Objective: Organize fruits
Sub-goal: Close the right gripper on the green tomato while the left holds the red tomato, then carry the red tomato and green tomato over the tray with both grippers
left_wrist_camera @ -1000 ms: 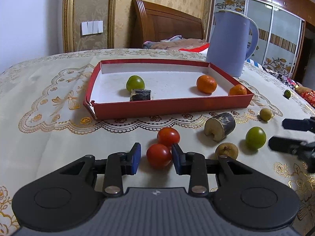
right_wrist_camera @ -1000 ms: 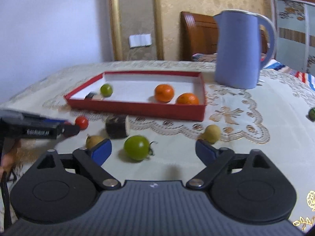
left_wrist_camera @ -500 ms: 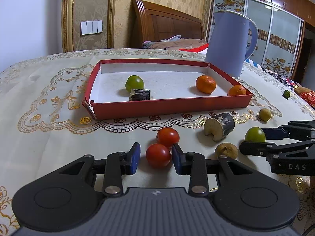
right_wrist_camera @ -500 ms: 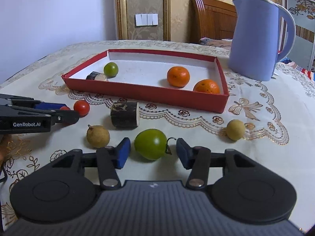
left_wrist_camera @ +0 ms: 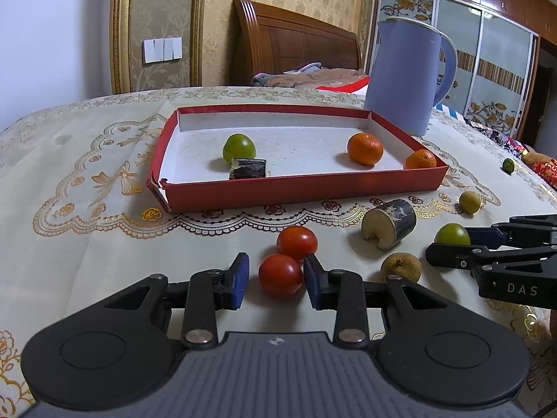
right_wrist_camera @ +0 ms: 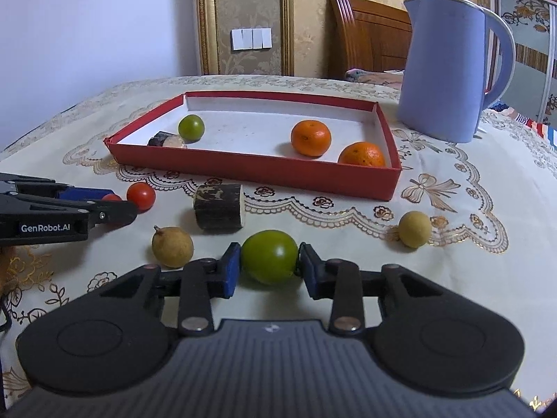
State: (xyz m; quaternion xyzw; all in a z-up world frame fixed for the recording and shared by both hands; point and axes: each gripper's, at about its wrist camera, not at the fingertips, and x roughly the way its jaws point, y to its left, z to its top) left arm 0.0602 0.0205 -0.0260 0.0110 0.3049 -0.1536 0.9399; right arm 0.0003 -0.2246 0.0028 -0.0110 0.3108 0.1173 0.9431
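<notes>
A red tomato point(left_wrist_camera: 280, 275) rests on the tablecloth between the fingers of my left gripper point(left_wrist_camera: 276, 278). The right pad touches it and a sliver of cloth shows at the left pad. A second tomato point(left_wrist_camera: 297, 243) sits just beyond. My right gripper point(right_wrist_camera: 269, 264) is closing its jaws, and both pads press a green fruit point(right_wrist_camera: 268, 256) that stays on the cloth. The red tray point(left_wrist_camera: 303, 191) farther back holds a green fruit point(left_wrist_camera: 238, 147), a dark cut piece point(left_wrist_camera: 248, 168) and two oranges point(left_wrist_camera: 365, 148).
A dark-skinned cut chunk point(right_wrist_camera: 218, 210), a brown round fruit point(right_wrist_camera: 172, 246) and a yellow one point(right_wrist_camera: 414, 229) lie loose on the cloth. A small green fruit point(left_wrist_camera: 508, 166) sits far right. A blue jug point(right_wrist_camera: 449, 66) stands behind the tray's right corner.
My right gripper came in around the green fruit and its wide jaws drew together onto it. The left gripper and its tomato stayed as they were.
</notes>
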